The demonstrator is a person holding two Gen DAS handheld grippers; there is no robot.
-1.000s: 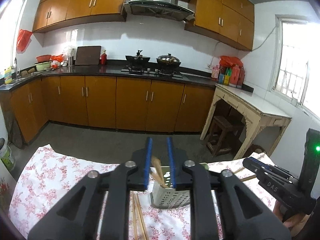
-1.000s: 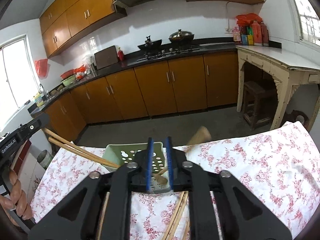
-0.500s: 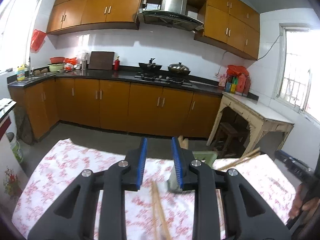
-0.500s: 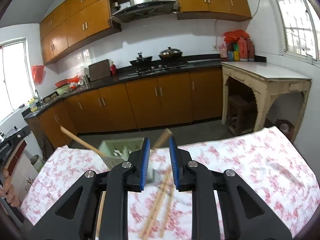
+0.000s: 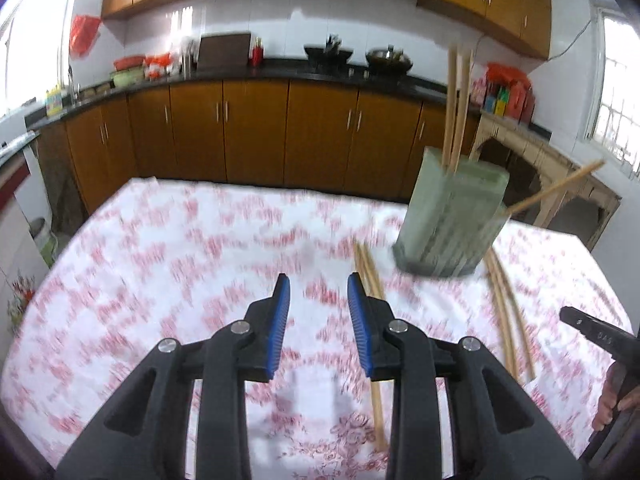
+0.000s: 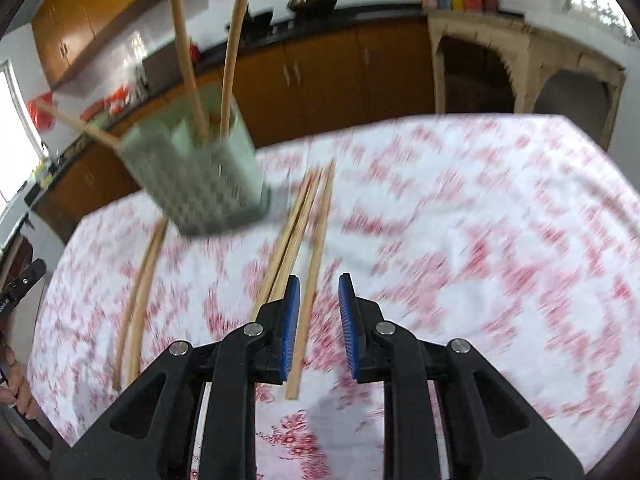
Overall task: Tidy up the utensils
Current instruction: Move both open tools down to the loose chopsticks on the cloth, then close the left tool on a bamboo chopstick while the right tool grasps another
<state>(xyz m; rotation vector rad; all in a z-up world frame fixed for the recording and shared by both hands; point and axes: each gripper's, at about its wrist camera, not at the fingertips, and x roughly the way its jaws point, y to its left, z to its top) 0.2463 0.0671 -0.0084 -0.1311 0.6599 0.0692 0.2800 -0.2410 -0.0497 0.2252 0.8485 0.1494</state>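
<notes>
Right gripper (image 6: pixel 318 326) is nearest: 1 loose chopstick (image 6: pixel 316 264) lies lengthwise between its narrow, empty jaws, pointing toward the green holder (image 6: pixel 196 180) up-left on the counter (image 6: pixel 480 240). Left gripper (image 5: pixel 318 326) jaws are opening, nothing between them.

Daylit kitchen, bright; windows (image 5: pixel 618 92) blow out to white at the frame edges, and the wall tiles (image 5: pixel 240 12) carry glare. Heavy motion blur smears the floral tablecloth (image 5: pixel 160 264) and green holder (image 6: pixel 196 176) in both wrist views, while the gripper bodies stay sharp. Strong fisheye bending with dark vignette corners; soft shadow on the cloth under the left gripper (image 5: pixel 319 312).
</notes>
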